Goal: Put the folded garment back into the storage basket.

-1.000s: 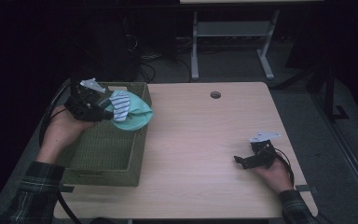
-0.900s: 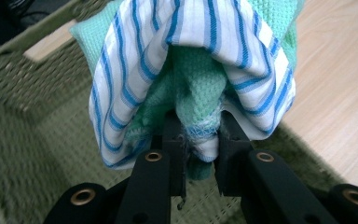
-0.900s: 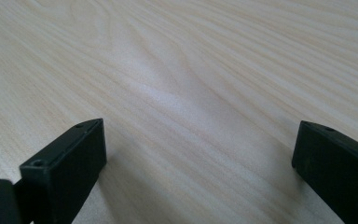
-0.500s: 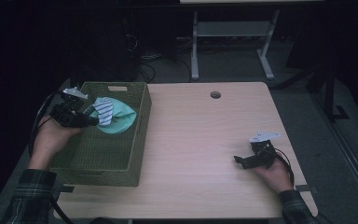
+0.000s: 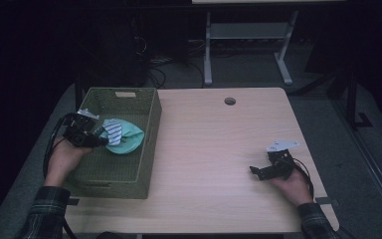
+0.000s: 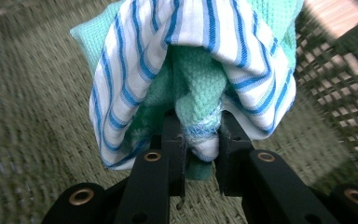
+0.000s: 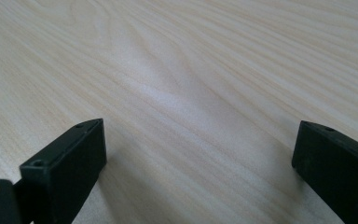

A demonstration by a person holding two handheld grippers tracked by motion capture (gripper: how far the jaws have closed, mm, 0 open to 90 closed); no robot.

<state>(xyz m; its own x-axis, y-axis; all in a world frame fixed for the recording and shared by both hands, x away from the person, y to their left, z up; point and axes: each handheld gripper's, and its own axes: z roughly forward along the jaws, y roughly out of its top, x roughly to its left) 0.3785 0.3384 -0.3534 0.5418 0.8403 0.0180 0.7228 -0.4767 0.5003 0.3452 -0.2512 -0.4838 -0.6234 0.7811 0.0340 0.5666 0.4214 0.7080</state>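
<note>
Two cloths are hanging bunched from my left gripper [image 5: 101, 140]: a mint-green cloth [image 5: 127, 139] and a white cloth with blue stripes [image 5: 112, 131] wrapped over it. I am clamping the jaws on their gathered edge, and in the left gripper view the green knit [image 6: 193, 105] and the striped fabric [image 6: 121, 88] are both sitting pinched between the two black jaws. I am holding the bundle inside the woven olive basket [image 5: 144, 149], toward its left side, with the cloths draping over the basket's floor; whether they are touching the floor I cannot tell. The basket is standing on the left end of the light wooden desk [image 5: 214, 149].

My right gripper [image 5: 256, 172] is resting low over the desk near its right edge, well apart from the basket. Its jaws are standing wide open with nothing between them, and in the right gripper view I am seeing bare wood grain [image 7: 191, 93] between them.
</note>
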